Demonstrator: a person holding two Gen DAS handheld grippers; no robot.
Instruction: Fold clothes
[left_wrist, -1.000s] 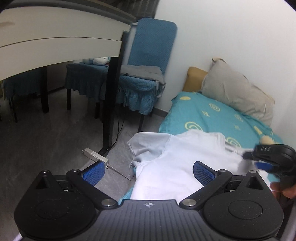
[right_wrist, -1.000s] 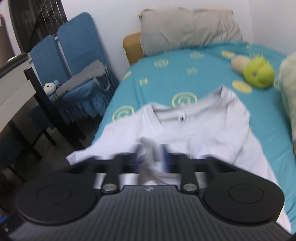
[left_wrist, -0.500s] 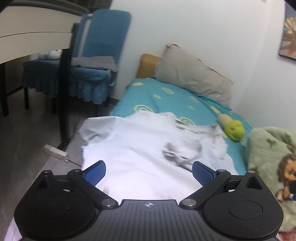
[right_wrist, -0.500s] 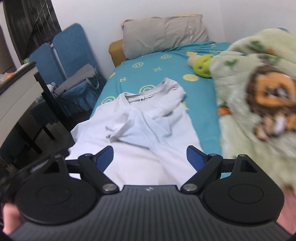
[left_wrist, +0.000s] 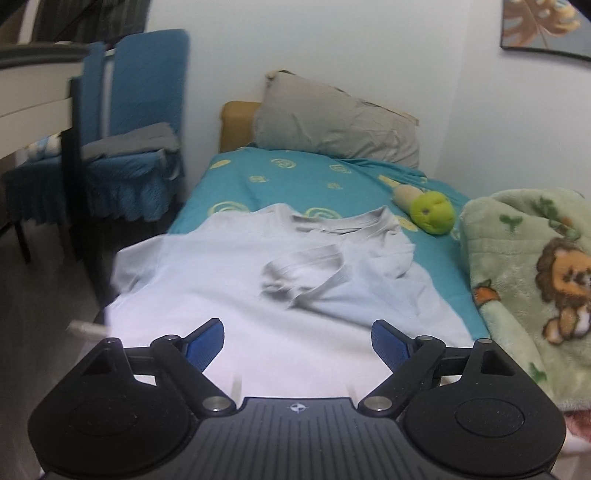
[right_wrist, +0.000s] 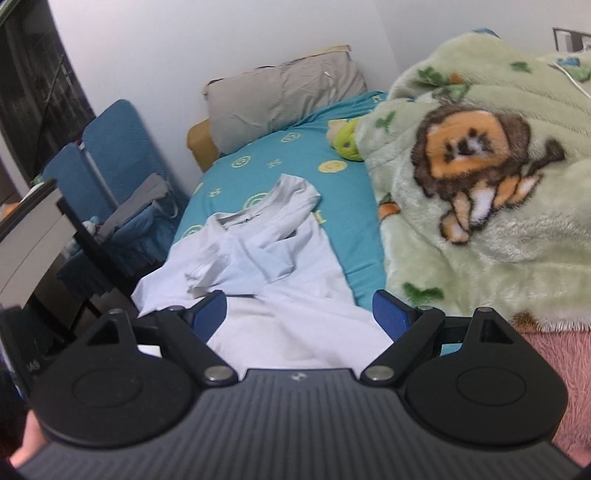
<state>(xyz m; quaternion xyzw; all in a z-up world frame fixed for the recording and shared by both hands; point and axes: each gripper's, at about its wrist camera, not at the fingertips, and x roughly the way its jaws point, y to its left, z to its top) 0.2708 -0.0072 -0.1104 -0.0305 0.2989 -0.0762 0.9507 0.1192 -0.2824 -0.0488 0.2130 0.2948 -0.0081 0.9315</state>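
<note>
A white T-shirt (left_wrist: 236, 291) lies spread on the teal bed sheet (left_wrist: 295, 181), collar toward the pillow. Its right sleeve is folded in across the chest; its left side hangs over the bed's left edge. The same T-shirt (right_wrist: 258, 266) shows in the right wrist view. My left gripper (left_wrist: 297, 341) hovers open over the shirt's lower part, holding nothing. My right gripper (right_wrist: 299, 314) is also open above the shirt's lower hem area, nothing between its blue pads.
A grey pillow (left_wrist: 332, 122) lies at the bed's head. A green plush toy (left_wrist: 432, 214) sits right of the collar. A green lion blanket (right_wrist: 480, 184) fills the right side. Blue chairs (left_wrist: 136, 110) and a desk (left_wrist: 33, 96) stand left of the bed.
The right gripper went from shut on the sleeve to open, leaving the sleeve folded over the chest, and pulled back. The left gripper swung right from the bed's edge to face the shirt.
</note>
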